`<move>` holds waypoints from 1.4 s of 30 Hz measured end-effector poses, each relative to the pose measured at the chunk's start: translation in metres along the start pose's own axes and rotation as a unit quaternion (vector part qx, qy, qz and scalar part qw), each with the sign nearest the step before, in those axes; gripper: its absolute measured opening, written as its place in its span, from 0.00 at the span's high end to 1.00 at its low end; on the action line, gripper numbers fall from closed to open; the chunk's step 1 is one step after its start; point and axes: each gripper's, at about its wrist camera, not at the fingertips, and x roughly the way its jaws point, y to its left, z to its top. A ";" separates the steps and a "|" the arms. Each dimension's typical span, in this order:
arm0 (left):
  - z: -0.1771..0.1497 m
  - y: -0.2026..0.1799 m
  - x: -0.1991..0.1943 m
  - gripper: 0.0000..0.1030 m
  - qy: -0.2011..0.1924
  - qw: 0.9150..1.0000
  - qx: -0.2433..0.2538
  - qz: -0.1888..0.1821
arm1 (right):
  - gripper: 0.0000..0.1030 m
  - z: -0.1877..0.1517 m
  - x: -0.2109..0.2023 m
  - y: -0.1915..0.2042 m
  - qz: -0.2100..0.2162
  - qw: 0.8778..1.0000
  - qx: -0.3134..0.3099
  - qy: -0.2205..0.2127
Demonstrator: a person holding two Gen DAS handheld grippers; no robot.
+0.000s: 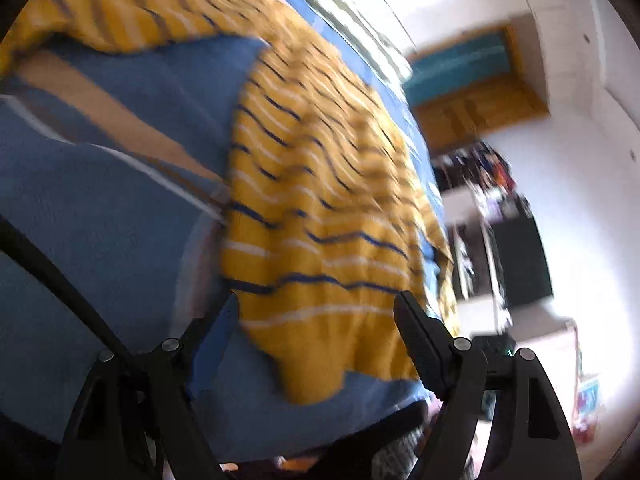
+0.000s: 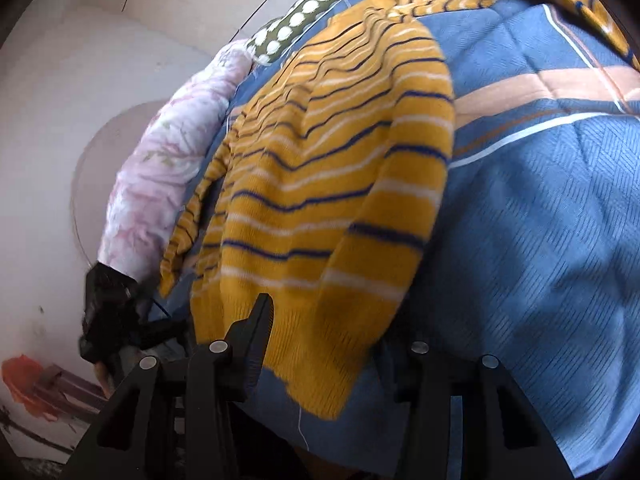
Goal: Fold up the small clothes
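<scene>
Blue bedspread point(image 2: 540, 240) carries the striped sweater point(image 2: 320, 184); both claws, left point(image 1: 316, 312) and right point(image 2: 340, 320), gape empty over its hem—pinch the corners evenly.

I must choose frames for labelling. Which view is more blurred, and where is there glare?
Left wrist view: strong motion blur over the yellow striped sweater and the room, with blown-out white wall at the right. Right wrist view: sharper; sweater stripes and blue bedcover weave are readable, without strong glare. Both bend at the edges.

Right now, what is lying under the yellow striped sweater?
The yellow striped sweater lies on a blue bedspread with a tan band and white lines. What is directly beneath the knit is covered and cannot be seen.
</scene>
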 end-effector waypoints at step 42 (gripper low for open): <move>-0.058 -0.021 -0.053 0.89 -0.041 0.986 0.069 0.144 | 0.89 -0.049 -0.058 0.019 0.030 0.999 -0.021 -0.017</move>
